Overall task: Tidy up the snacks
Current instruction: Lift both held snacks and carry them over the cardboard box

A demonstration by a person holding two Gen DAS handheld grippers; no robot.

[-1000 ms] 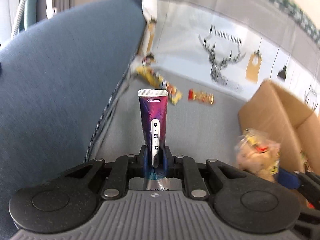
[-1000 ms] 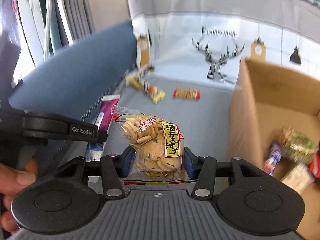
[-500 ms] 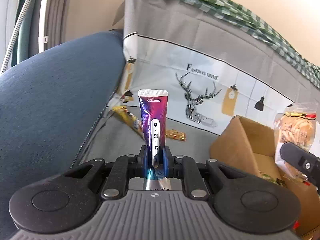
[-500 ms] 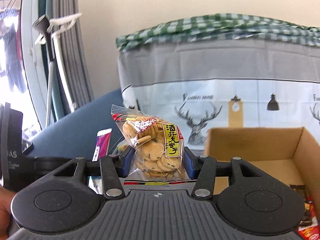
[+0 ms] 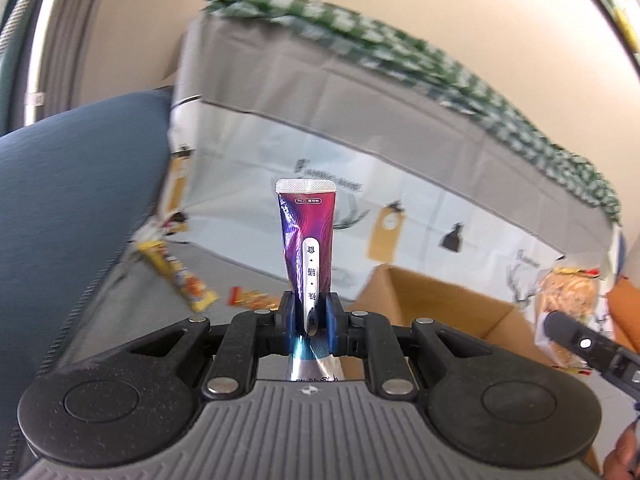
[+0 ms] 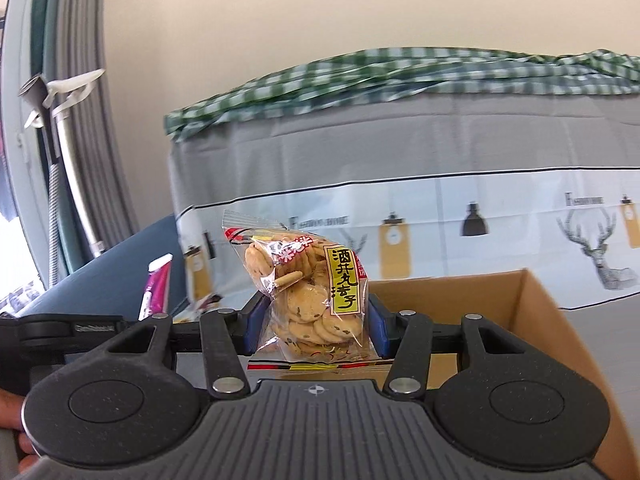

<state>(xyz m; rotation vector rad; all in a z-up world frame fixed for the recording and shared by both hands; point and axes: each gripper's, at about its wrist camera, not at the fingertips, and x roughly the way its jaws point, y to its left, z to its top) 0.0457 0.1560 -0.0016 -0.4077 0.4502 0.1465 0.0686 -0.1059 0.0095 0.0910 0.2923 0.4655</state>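
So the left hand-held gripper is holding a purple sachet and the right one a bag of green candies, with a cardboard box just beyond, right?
Not quite. The right hand-held gripper holds a clear bag of small round biscuits, not green candies, as the right wrist view shows. The rest stands: the left hand-held gripper holds the purple sachet, and the cardboard box sits just beyond.

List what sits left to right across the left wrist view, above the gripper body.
Blue sofa arm → yellow snack bar → orange snack bar → purple sachet shut in the left gripper → cardboard box → cookie bag held by the right gripper.
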